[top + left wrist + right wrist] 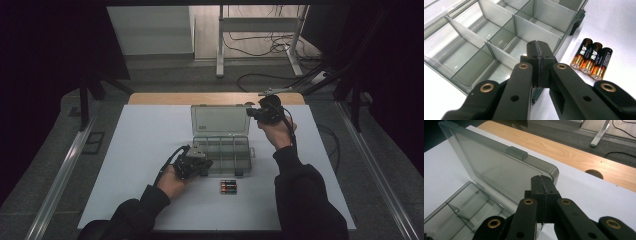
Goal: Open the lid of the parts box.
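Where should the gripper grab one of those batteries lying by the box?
Probably the outermost battery, across its round middle, coming from above. The three lie flat, side by side and touching, so only an outer one has a free side for a jaw. The left gripper, now shut, is nearest and must open first.

The person wears dark long sleeves point(305, 195) down to the wrists. The left gripper point(539, 52) and the right gripper point(544, 185) are matte black with angular jaw arms, brass-ringed pivot holes and small plain screw holes. A black cable point(169, 161) trails from the left gripper.
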Demonstrator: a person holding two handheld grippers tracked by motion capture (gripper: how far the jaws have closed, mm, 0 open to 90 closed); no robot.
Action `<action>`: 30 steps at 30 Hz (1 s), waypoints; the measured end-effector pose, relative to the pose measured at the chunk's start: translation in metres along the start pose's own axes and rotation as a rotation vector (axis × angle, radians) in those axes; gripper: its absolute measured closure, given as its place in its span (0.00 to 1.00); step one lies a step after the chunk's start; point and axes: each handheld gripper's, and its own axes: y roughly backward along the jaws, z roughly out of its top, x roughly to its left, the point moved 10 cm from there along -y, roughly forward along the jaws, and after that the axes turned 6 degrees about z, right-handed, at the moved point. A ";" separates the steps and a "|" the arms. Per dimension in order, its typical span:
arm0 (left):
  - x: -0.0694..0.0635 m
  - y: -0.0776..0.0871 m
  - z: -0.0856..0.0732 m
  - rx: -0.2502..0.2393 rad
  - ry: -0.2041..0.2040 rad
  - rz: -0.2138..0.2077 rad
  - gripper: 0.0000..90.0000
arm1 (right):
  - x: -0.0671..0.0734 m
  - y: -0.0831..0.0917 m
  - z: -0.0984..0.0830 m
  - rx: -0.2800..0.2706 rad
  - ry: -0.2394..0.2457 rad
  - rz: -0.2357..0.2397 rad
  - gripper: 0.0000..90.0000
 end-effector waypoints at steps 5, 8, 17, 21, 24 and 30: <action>0.000 0.000 0.000 0.002 0.000 0.000 0.99 | -0.005 -0.004 0.000 0.005 -0.010 -0.009 0.99; 0.000 0.000 0.000 0.004 -0.005 0.001 0.99 | -0.009 -0.006 0.000 0.004 -0.022 -0.016 0.99; 0.001 0.000 0.000 0.003 -0.009 -0.001 0.99 | -0.017 -0.012 -0.001 0.008 -0.045 -0.025 0.99; 0.001 0.000 0.000 0.001 -0.009 -0.001 0.99 | -0.019 -0.015 -0.001 0.013 -0.050 -0.027 0.99; 0.001 0.000 0.000 0.000 -0.008 -0.002 0.99 | -0.019 -0.017 -0.001 0.013 -0.053 -0.027 0.99; 0.001 0.001 -0.001 0.000 0.008 -0.011 0.98 | -0.014 -0.014 -0.003 0.017 -0.040 -0.017 0.98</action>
